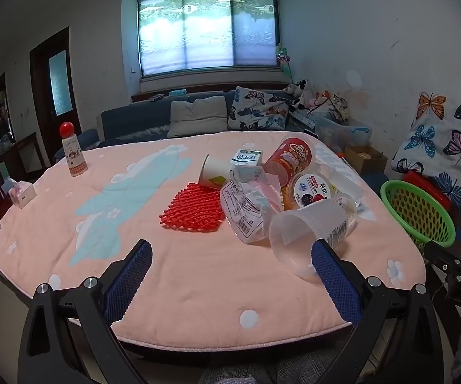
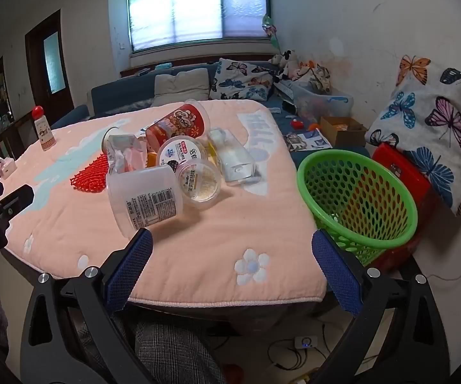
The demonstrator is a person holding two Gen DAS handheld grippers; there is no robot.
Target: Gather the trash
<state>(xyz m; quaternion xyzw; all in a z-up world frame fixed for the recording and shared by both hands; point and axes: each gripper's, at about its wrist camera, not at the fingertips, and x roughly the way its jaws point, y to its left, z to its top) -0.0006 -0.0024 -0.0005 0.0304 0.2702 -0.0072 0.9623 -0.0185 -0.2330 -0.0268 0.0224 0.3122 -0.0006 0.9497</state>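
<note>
Off the table's [image 2: 217, 288] right edge, green basket [image 2: 358, 198]; litter pile [image 2: 166, 166] well inboard.

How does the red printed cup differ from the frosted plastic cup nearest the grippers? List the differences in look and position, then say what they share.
The red printed cup is opaque with a cartoon design; the frosted plastic cup is translucent, with only a barcode label. The red cup lies at the far side of the pile; the frosted cup lies at its near edge. The red cup's mouth points away in the right wrist view; the frosted cup's points towards the left gripper. Both lie tipped over on the pink cloth.
</note>
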